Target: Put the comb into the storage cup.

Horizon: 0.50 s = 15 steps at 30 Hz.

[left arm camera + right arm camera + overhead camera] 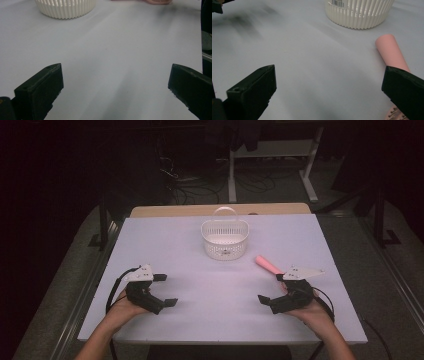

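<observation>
A white counter (pixel 210 285) carries three sets of things, well spread out. At the far middle, a little in from the back edge, stands a white slatted basket (pixel 225 240) with its handle arched upright over it; bare counter lies all round it. To its right and nearer the person lies a pink hairbrush (pixel 269 265), slanting from the basket side toward the right gripper (pixel 272 290), its handle end pointing up toward the basket and its head running under that gripper's grey plate. In the right gripper view the handle (pixel 390 52) lies on the counter just beside the right-hand jaw, and a bit of the bristled head shows below that jaw; whether jaw and brush touch cannot be told. The right gripper is spread wide, with nothing between its jaws, and rests low near the front right of the counter, a margin of bare surface between it and the right edge. The left gripper (pixel 165 290) is likewise released, jaws wide with bare counter between them, sitting near the front left, well apart from basket and brush. Both hands lie close to the front edge. Between the two grippers the whole middle of the counter is open, as is the stretch from each gripper up to the basket. In the left gripper view the basket (pixel 65 8) stands ahead to the left across bare surface.
</observation>
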Motion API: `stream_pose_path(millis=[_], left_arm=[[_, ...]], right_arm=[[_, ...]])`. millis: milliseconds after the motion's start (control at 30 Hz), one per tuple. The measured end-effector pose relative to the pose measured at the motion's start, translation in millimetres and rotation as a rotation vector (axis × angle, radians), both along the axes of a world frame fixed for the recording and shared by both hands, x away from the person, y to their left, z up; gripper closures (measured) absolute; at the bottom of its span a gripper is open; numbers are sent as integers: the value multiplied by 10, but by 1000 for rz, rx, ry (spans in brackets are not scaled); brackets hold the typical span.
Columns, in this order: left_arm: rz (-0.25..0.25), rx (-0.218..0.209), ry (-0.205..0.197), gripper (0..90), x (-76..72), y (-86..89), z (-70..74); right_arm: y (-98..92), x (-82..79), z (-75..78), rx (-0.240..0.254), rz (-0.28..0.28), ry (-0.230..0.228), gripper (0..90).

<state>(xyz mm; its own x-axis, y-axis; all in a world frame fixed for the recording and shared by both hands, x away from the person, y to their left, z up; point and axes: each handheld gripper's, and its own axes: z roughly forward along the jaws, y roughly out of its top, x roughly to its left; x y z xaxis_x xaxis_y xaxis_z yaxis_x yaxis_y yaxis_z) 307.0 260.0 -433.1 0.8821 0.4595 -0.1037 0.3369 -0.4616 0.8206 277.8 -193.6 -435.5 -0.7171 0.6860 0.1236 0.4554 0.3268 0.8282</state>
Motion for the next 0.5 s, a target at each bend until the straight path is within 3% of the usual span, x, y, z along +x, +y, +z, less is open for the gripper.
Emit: stream_pose_path(millis=[500], left_arm=[[10,-3,11,0,4,-14,16]], right_arm=[[-32,18,54,4,-9,3,0]])
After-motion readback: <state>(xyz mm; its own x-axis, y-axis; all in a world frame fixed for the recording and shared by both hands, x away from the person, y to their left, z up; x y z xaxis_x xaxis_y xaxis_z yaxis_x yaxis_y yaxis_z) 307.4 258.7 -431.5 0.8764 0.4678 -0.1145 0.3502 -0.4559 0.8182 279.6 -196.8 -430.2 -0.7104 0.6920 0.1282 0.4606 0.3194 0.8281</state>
